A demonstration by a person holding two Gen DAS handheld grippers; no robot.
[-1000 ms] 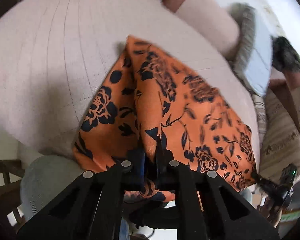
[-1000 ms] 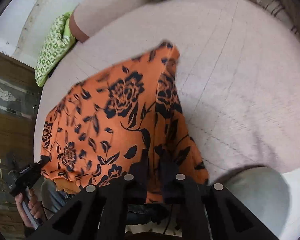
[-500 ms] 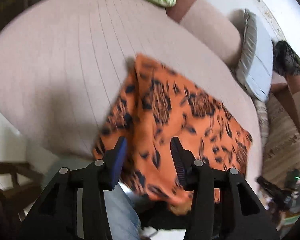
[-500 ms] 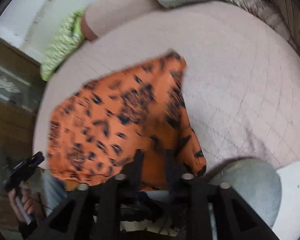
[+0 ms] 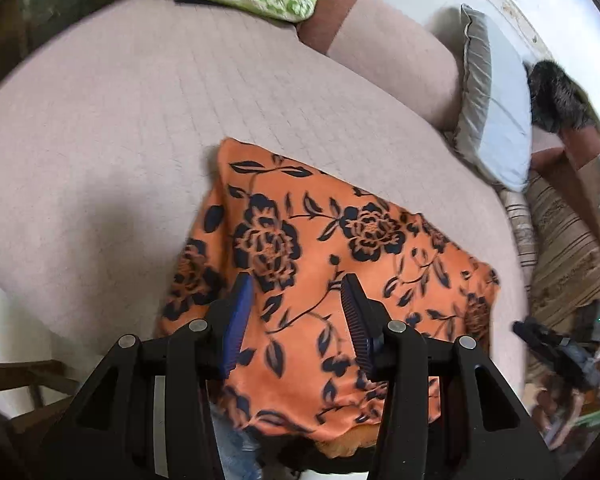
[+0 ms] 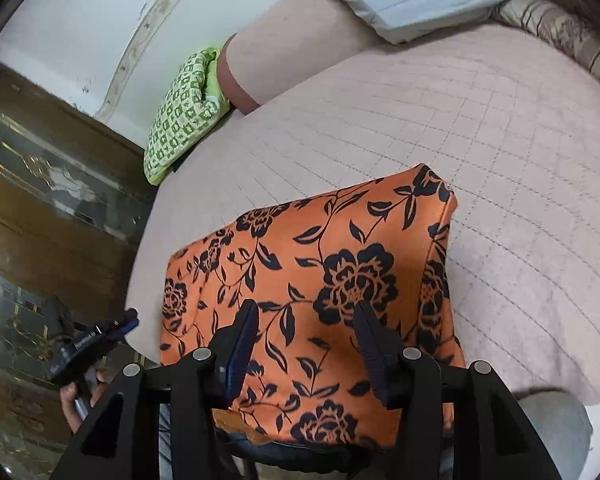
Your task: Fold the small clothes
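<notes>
Orange black-flowered cloth (image 5: 324, 280) (folded) on pink bed (image 5: 140, 100)

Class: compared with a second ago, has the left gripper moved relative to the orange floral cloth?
Yes. The left gripper has let go and pulled back above the orange floral cloth, which lies on the quilted bed cover.

Folded garment (image 5: 320, 264) lies at the mattress (image 5: 140, 120) near edge; pillows (image 5: 496, 108) apparently line the far side.
</notes>
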